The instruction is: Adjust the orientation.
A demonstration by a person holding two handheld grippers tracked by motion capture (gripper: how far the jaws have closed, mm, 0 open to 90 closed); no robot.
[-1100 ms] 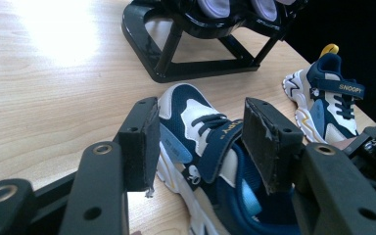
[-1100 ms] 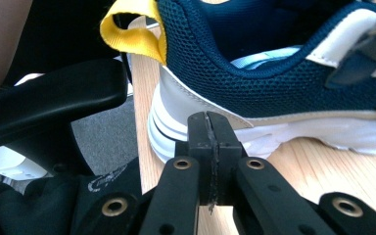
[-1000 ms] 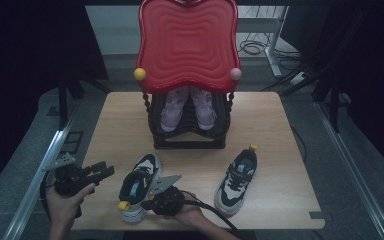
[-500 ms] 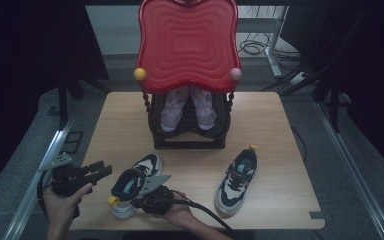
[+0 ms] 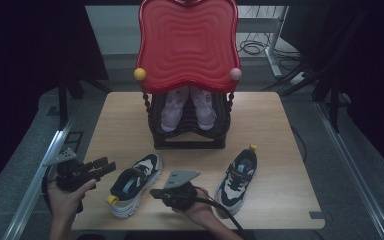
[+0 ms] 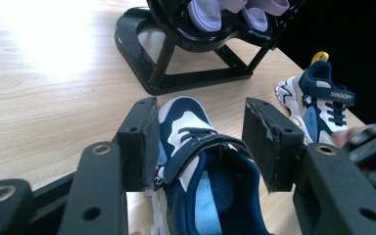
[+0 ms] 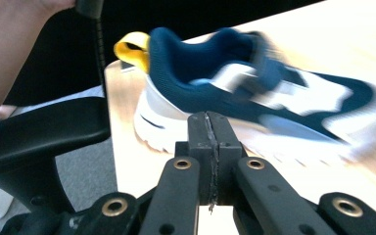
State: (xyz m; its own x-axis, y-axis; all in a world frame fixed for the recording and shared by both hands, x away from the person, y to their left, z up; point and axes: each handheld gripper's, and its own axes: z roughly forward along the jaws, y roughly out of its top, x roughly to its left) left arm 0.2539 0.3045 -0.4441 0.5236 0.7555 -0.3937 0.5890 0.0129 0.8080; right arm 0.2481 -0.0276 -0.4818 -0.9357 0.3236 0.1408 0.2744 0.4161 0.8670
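The near navy-and-white shoe (image 5: 132,184) lies on the wooden table (image 5: 280,125), its yellow heel tab close to the front edge, bare wood around its toe. The left gripper (image 5: 96,167), jaws spread, sits just left of it at the table's left edge, not touching. The right gripper (image 5: 156,192), jaws pressed together on nothing, points at the shoe's side. A second shoe (image 5: 237,176) lies to the right; the black rack (image 5: 190,137) stands behind.

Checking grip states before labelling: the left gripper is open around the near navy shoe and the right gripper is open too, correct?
Not quite. The left gripper is open around the near navy shoe, but the right gripper is shut, jaws pressed together with nothing between them, as the right gripper view shows.
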